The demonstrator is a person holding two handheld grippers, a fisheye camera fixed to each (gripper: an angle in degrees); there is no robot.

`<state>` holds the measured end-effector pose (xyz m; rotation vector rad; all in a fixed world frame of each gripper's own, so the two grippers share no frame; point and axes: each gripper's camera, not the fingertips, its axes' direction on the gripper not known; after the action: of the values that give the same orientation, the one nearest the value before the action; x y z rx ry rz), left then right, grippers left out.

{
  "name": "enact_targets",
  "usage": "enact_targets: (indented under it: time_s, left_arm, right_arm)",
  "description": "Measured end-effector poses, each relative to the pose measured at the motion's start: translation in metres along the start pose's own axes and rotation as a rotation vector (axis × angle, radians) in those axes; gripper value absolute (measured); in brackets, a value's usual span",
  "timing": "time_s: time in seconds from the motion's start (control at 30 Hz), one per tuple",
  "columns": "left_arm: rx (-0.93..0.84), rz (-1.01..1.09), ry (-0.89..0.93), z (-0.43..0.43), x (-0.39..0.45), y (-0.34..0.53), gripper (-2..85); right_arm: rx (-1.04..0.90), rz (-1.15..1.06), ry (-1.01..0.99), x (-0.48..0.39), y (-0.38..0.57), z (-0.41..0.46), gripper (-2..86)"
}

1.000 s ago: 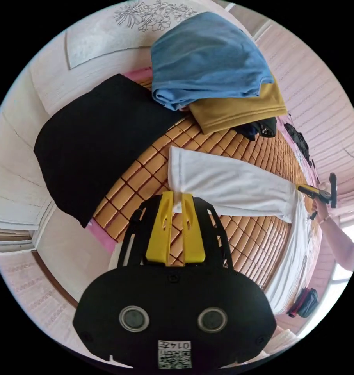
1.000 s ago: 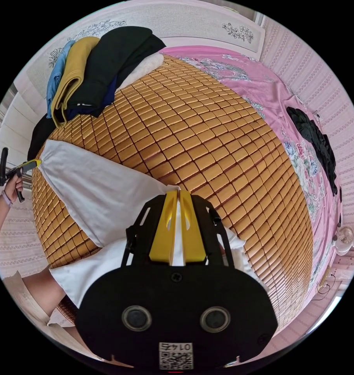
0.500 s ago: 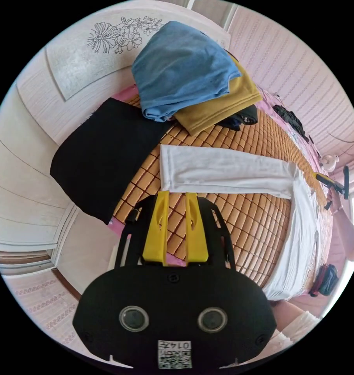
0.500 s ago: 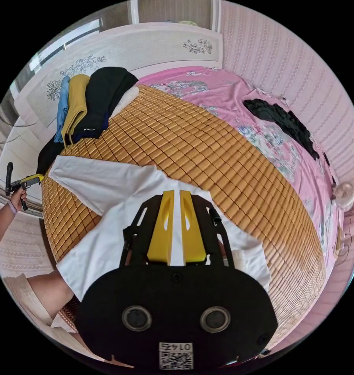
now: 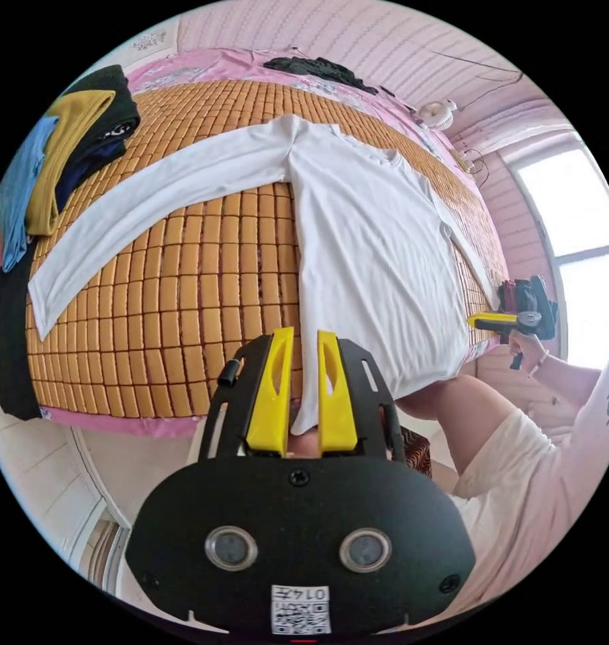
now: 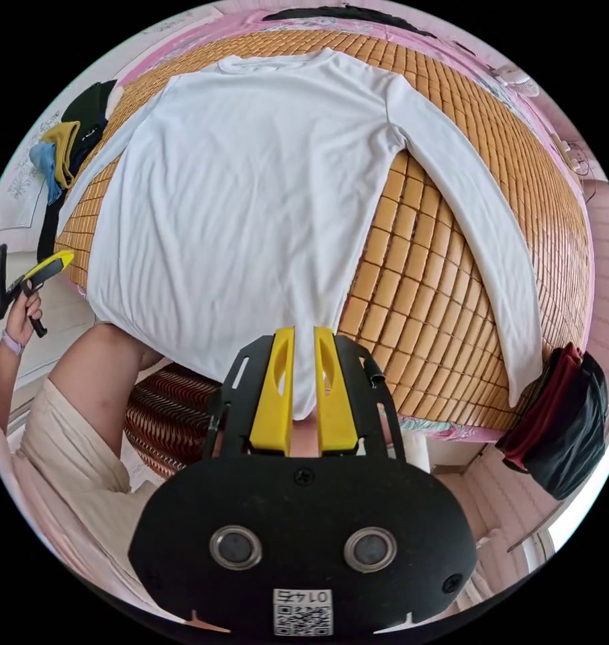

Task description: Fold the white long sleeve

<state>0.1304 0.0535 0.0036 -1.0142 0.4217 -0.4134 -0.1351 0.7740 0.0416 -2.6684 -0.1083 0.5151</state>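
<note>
the white long sleeve (image 6: 250,181) lies flat and face up on a mat of small golden-brown tiles (image 6: 445,295), a grid of glossy rectangles with dark seams that covers most of the bed. the cloth is smooth and thin, with only faint creases down the body. its long axis runs from the near edge of the bed to the far side: the round neckline is far, the hem is near and droops a little over the mat's edge. both sleeves are spread out and angle away from the body, each a long tapering strip ending in a plain cuff.

the left gripper (image 5: 303,334) has its yellow plastic jaws a narrow gap apart, with the hem's left corner hanging between them; i cannot tell whether they pinch it. the right gripper (image 6: 304,330) stands the same way at the hem's right corner, jaws slightly parted with cloth between, and the grip is again unclear. each gripper also shows small in the other's view, held in a hand (image 5: 527,346) at the bed's edge.

a folded pile of clothes (image 5: 62,148), blue, mustard and black, sits at the far left of the mat. a pink flowered sheet (image 5: 203,64) shows beyond the mat. a dark bag with red trim (image 6: 563,416) sits just off the right corner.
</note>
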Motion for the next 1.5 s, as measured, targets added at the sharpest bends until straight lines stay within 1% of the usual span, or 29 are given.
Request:
enact_targets:
  time_s: [0.07,0.13,0.2,0.27,0.33,0.4,0.43,0.5,0.57,0.67,0.73,0.8,0.87,0.9,0.97,1.0,1.03,1.07,1.1,1.13,1.17,1.23,1.3,1.33,1.37,1.4,1.43,1.47,1.5]
  left_arm:
    - [0.089,0.079,-0.075,-0.002,0.008,-0.041,6.4]
    - [0.154,0.135,-0.071,-0.002,0.007,-0.085,6.4]
    - [0.208,0.154,-0.067,0.001,0.004,-0.137,6.5]
    - [0.247,0.190,-0.066,0.009,0.007,-0.211,6.8]
    - [0.262,0.199,-0.066,0.017,0.017,-0.261,7.1]
    - [0.293,0.244,-0.066,0.028,0.035,-0.301,7.4]
    - [0.285,0.282,-0.096,0.040,0.050,-0.321,7.5]
    - [0.209,0.305,-0.134,0.069,0.067,-0.345,6.7]
    - [0.096,0.314,-0.163,0.103,0.079,-0.360,4.4]
    - [0.159,0.319,-0.200,0.104,0.088,-0.364,3.2]
    - [0.164,0.292,-0.200,0.102,0.086,-0.367,4.8]
    - [0.168,0.265,-0.145,0.095,0.080,-0.363,5.6]
    - [0.213,0.253,-0.085,0.069,0.071,-0.341,6.3]
    - [0.228,0.253,-0.081,0.059,0.068,-0.331,6.4]
    - [0.268,0.300,-0.084,0.019,0.060,-0.275,6.4]
    - [0.266,0.318,-0.098,0.009,0.059,-0.257,6.4]
    - [0.243,0.349,-0.138,-0.007,0.057,-0.221,6.3]
    - [0.206,0.360,-0.166,-0.021,0.055,-0.180,6.2]
    - [0.184,0.355,-0.174,-0.027,0.053,-0.159,6.2]
    - [0.152,0.347,-0.171,-0.039,0.050,-0.116,5.4]
    - [0.144,0.336,-0.160,-0.050,0.048,-0.073,5.0]
    - [0.151,0.283,-0.146,-0.062,0.042,-0.016,4.9]
    - [0.182,0.235,-0.130,-0.065,0.033,0.029,4.9]
    - [0.220,0.216,-0.129,-0.064,0.028,0.053,5.0]
    - [0.266,0.196,-0.127,-0.062,0.021,0.073,5.0]
    - [0.283,0.183,-0.115,-0.061,0.018,0.082,5.0]
    - [0.298,0.147,-0.058,-0.059,0.013,0.100,5.0]
    - [0.314,0.107,0.028,-0.062,0.009,0.120,5.1]
    - [0.332,0.092,0.069,-0.066,0.007,0.132,5.2]
  right_arm:
    - [0.124,-0.058,0.032,0.012,-0.021,-0.013,5.6]
    - [0.292,-0.115,0.031,0.033,-0.071,-0.032,6.1]
    - [0.394,-0.149,0.014,0.046,-0.118,-0.045,6.7]
    - [0.450,-0.151,0.032,0.054,-0.168,-0.054,7.7]
    - [0.497,-0.112,0.060,0.061,-0.221,-0.062,8.2]
    - [0.507,-0.090,0.062,0.063,-0.247,-0.061,8.0]
    - [0.475,-0.105,0.060,0.062,-0.260,-0.055,7.2]
    - [0.395,-0.125,0.087,0.057,-0.273,-0.042,5.3]
    - [0.400,-0.160,0.133,0.052,-0.272,-0.040,3.6]
    - [0.415,-0.129,0.159,0.061,-0.268,-0.047,3.0]
    - [0.422,-0.091,0.083,0.074,-0.259,-0.052,3.8]
    - [0.472,-0.035,0.027,0.083,-0.237,-0.067,3.9]
    - [0.577,-0.040,0.009,0.084,-0.190,-0.089,3.2]
    - [0.630,-0.082,0.036,0.080,-0.150,-0.102,2.3]
    - [0.650,-0.131,0.109,0.070,-0.084,-0.112,1.3]
    - [0.620,-0.133,0.148,0.066,-0.039,-0.111,0.8]
    - [0.557,-0.110,0.155,0.062,0.004,-0.106,0.3]
    - [0.519,-0.096,0.143,0.060,0.026,-0.103,0.1]
    - [0.463,-0.063,0.103,0.055,0.069,-0.098,-0.1]
    - [0.444,-0.033,0.060,0.047,0.112,-0.096,-0.3]
    - [0.438,-0.016,0.048,0.042,0.132,-0.095,-0.4]
    - [0.434,0.079,0.054,0.021,0.201,-0.092,-0.5]
    - [0.460,0.109,0.035,0.002,0.239,-0.087,-0.6]
    - [0.483,0.110,0.060,-0.012,0.257,-0.084,-0.7]
    - [0.493,0.111,0.093,-0.021,0.264,-0.082,-0.7]
    - [0.512,0.112,0.189,-0.039,0.275,-0.079,-0.7]
    - [0.520,0.118,0.273,-0.058,0.281,-0.079,-0.8]
    - [0.518,0.122,0.300,-0.066,0.283,-0.081,-0.9]
    - [0.530,0.106,0.324,-0.085,0.289,-0.089,-0.9]
